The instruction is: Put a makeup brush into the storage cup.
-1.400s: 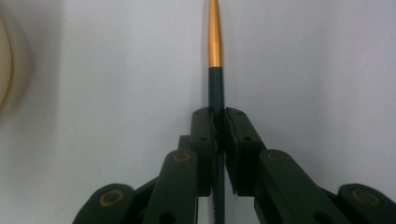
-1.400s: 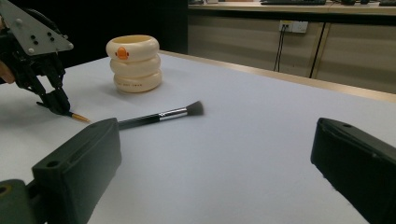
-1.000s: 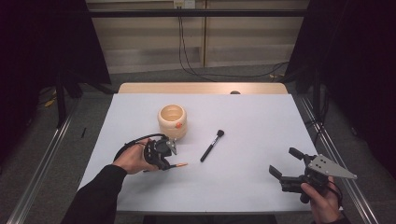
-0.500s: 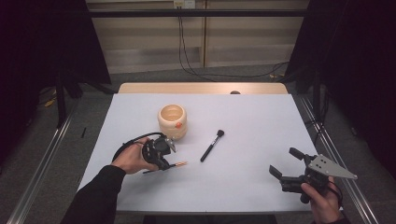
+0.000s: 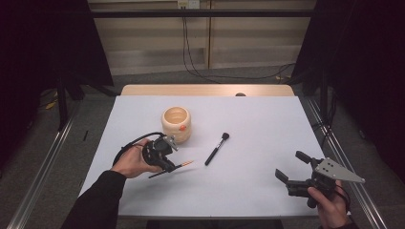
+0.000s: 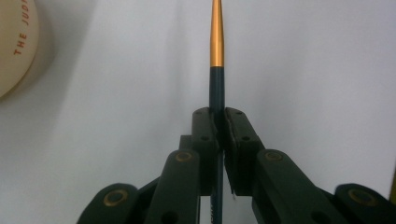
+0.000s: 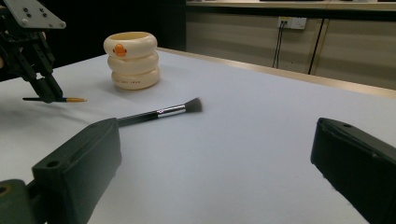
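My left gripper (image 5: 165, 162) is shut on a thin dark brush with an orange-gold end (image 5: 187, 163), held low and nearly level over the white table (image 5: 258, 124). In the left gripper view the handle (image 6: 217, 56) runs straight out between the closed jaws (image 6: 219, 114). A cream ringed pot with a duck face (image 5: 176, 124) stands just beyond it. A black makeup brush (image 5: 216, 149) lies right of the pot. My right gripper (image 5: 289, 164) stands open at the front right, with nothing between its jaws. From there I see the pot (image 7: 132, 60), the makeup brush (image 7: 159, 113) and the left gripper (image 7: 44, 93).
A wooden strip (image 5: 205, 89) borders the table's far edge. Metal rails (image 5: 334, 143) run along both sides. Cables (image 5: 191, 52) hang down the back wall. Bare white tabletop lies between the two grippers.
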`<state>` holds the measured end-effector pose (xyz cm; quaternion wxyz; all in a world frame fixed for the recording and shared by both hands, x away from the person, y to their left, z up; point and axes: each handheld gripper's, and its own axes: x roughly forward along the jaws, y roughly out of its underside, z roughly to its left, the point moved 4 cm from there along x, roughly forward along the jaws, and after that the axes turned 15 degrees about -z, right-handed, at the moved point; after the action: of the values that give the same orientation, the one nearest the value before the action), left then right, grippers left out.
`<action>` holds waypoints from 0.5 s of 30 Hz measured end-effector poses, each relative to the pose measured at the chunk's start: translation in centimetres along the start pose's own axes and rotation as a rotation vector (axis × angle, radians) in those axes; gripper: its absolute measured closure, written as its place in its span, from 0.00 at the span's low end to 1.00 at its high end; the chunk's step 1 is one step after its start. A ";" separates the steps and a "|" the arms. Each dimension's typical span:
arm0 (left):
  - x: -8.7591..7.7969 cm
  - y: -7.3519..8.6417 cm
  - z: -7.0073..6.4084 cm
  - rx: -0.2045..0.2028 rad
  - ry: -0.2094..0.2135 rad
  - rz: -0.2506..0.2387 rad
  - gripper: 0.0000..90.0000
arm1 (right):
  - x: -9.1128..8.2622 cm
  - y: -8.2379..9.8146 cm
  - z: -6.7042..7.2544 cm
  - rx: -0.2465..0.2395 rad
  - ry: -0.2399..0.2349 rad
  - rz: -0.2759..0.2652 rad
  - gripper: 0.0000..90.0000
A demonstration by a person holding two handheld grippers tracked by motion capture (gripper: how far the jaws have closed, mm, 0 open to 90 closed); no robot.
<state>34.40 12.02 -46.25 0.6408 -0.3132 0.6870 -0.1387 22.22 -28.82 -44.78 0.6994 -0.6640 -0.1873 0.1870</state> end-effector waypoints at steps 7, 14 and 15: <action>-0.9 -0.1 -0.3 -0.059 -0.017 -0.102 0.93 | 0.0 0.0 0.0 0.003 0.003 -0.002 0.01; -1.7 -0.2 -0.7 -0.083 -0.060 -0.218 0.93 | 0.0 0.0 0.0 0.002 0.005 -0.003 0.01; -1.8 -0.1 -0.7 -0.083 -0.059 -0.222 0.93 | 0.0 0.0 0.0 0.004 0.004 -0.002 0.01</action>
<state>33.69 12.87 -44.62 0.6280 -0.4176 0.6341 -0.1707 22.23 -28.78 -44.74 0.7012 -0.6628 -0.1863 0.1852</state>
